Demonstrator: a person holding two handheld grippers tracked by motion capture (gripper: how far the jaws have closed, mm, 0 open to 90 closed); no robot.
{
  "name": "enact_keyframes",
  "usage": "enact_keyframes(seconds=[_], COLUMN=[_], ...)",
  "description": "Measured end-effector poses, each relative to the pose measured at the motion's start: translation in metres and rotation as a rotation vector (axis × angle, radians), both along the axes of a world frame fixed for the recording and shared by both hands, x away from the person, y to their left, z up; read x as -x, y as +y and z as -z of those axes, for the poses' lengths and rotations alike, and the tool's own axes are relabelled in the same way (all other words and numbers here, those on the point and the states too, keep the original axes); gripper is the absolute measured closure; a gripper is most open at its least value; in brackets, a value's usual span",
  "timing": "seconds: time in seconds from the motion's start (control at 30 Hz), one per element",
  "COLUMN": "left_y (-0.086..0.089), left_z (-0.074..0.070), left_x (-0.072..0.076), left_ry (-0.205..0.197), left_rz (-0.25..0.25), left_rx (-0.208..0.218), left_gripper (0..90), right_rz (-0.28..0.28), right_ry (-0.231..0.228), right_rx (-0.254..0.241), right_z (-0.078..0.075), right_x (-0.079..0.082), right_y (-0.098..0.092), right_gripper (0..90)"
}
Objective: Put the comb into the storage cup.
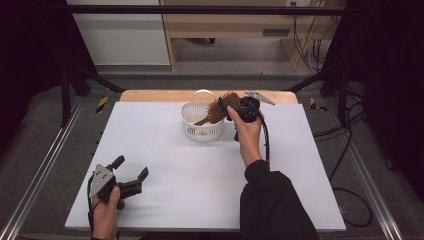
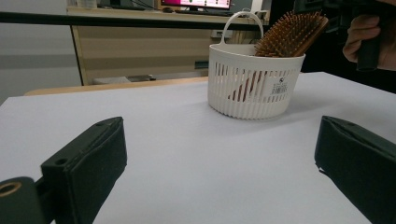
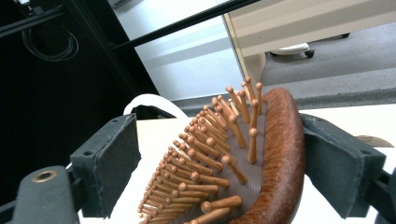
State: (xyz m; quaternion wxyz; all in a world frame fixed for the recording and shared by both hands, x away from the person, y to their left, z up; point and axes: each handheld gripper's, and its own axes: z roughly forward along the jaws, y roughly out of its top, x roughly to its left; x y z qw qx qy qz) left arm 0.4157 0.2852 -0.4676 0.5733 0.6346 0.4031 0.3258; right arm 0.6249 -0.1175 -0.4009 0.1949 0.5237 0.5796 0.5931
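Right tongs hang above the far side of the white surface, straddling the head of a wooden paddle hairbrush whose handle end is already down inside the small white slotted basket. In the right gripper view the brush's rounded wooden back lies against one pad, while the other pad stands clear of the bristle tips with a visible gap, so the tongs read as open around the brush and not clamped on it. The brush appears to lean on the basket rim, bristles up and head poking out over the edge, as the left gripper view shows. The step in hand looks like the release at the end of putting the hairbrush into the basket. Left tongs rest low at the near left of the surface, well apart from the basket, jaws spread wide with nothing between them. The next move probably calls for drawing the right tongs up and back along the line of the brush head, so that neither pad catches the bristles or drags the wooden back and tips the light basket. Whether the brush would settle stably once freed cannot be told from here; its head overhangs the rim.
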Motion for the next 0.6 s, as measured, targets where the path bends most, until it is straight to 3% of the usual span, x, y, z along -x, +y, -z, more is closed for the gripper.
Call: enact_keyframes(seconds=[0.6], left_y=[0.0], left_z=[0.0], left_x=[0.0], left_ry=[-0.002], left_rz=[-0.003], left_rx=[-0.001], left_gripper=[2.5], right_rz=[0.022], right_ry=[-0.037], right_rx=[0.047], right_z=[-0.011], right_x=[0.009], right_y=[-0.005], right_gripper=[9.4])
